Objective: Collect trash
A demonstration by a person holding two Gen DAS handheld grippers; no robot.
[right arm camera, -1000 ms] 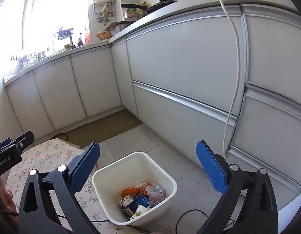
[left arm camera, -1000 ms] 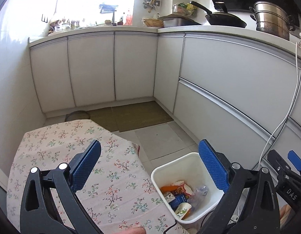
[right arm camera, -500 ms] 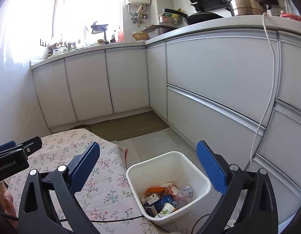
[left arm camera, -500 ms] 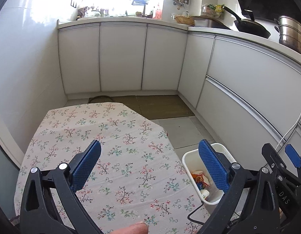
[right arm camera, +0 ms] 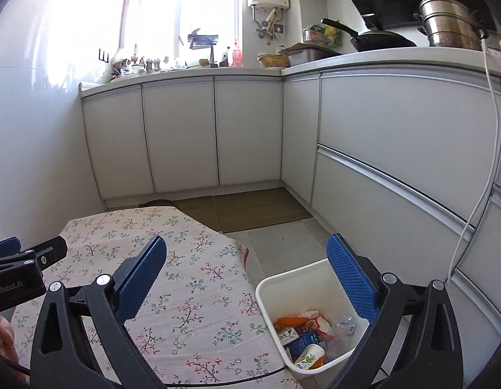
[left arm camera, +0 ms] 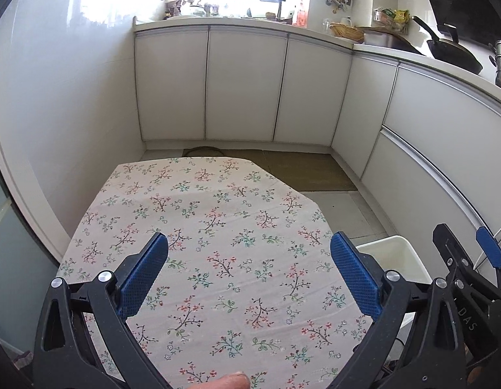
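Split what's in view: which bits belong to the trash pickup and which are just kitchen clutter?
Job:
- white bin beside the table, wrappers and cartons already in it
- left hand-held gripper, open, nothing held
- right hand-held gripper, open, nothing held

Lying about:
- floral tablecloth, no trash visible on it
- frying pan
- steel pot
- floor mat

Small table (left arm camera: 198,214) draped in floral tablecloth (right arm camera: 198,295), top bare. Grey tiled floor (right arm camera: 276,243) beside it carries white bin (right arm camera: 270,291), standing just off table's edge, and brown mats (right arm camera: 250,207) laid along white cabinet bases.
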